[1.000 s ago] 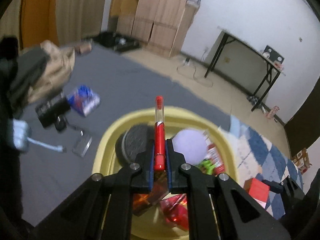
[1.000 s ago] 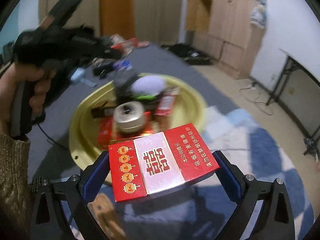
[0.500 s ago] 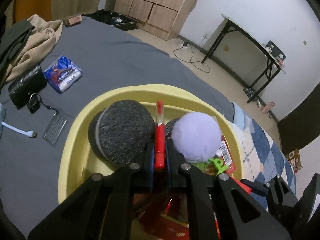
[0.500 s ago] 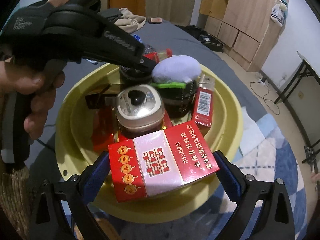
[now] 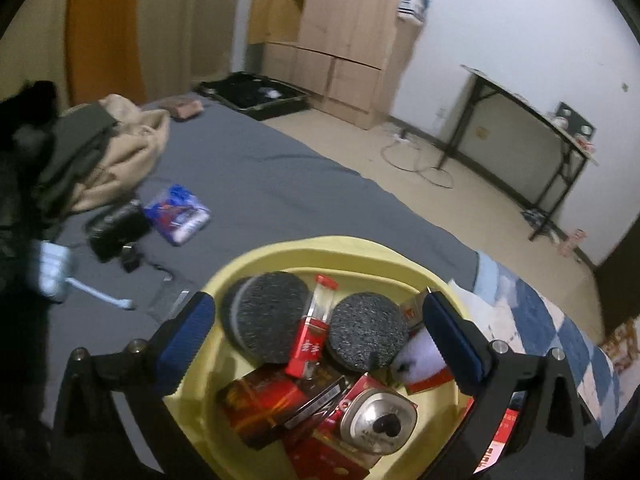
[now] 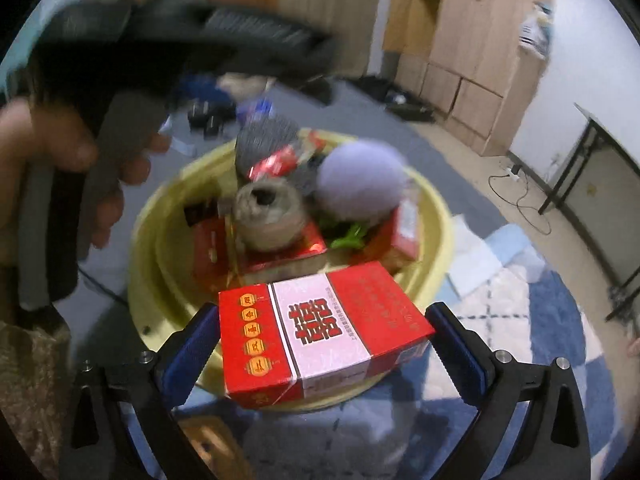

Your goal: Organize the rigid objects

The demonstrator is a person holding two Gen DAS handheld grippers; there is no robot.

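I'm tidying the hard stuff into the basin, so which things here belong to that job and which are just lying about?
In the job:
yellow basin
red tube
red box in right tongs
left tongs, opening

Lying about:
beige clothes
blue packet
black pouch

Left tongs [image 5: 320, 332] opening above the yellow basin [image 5: 304, 248], red tube [image 5: 314, 334] lying loose inside

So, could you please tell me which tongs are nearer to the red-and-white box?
Right. The right tongs grip the red-and-white box; the left tongs, opening and empty, hover over the yellow basin beyond it.
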